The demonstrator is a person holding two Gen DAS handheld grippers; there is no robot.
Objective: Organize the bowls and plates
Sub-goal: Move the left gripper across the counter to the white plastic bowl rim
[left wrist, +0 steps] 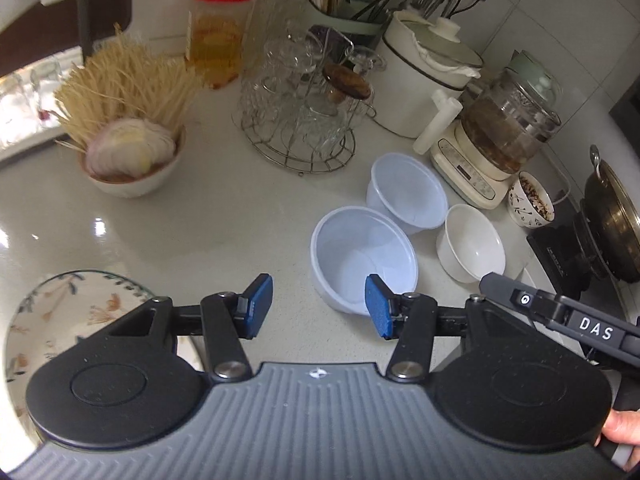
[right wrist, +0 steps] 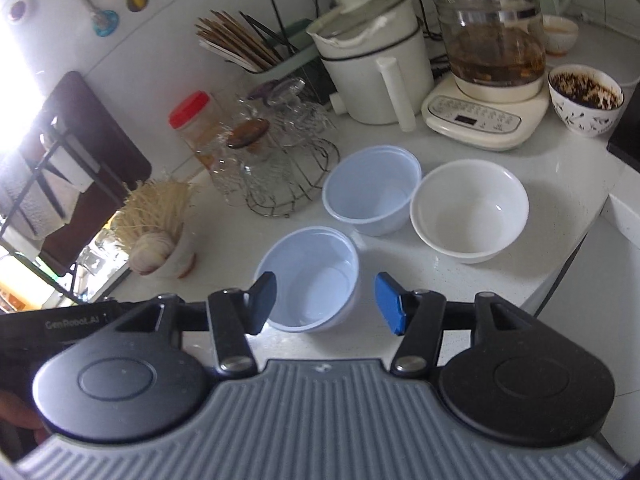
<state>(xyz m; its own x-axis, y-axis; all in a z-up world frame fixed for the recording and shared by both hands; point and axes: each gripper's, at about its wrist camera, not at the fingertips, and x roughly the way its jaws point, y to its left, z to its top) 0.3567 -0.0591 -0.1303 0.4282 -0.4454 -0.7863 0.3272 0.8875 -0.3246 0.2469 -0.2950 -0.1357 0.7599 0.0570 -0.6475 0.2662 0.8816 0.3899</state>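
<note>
Both tongs stood parted with nothing between their pads. Left tongs [left wrist: 319, 306] hovered above the white table [left wrist: 192, 232], just left of the near pale-blue plastic bowl [left wrist: 362, 254]; a floral plate [left wrist: 68, 304] lay at the table's near left edge. Right tongs [right wrist: 326, 302] straddled that same near bowl [right wrist: 310, 280] without pressing on it. Behind it, a second pale-blue bowl [right wrist: 372, 188] and a white bowl [right wrist: 470, 208] sat side by side, rims touching, in front of the glass kettle [right wrist: 492, 44].
</note>
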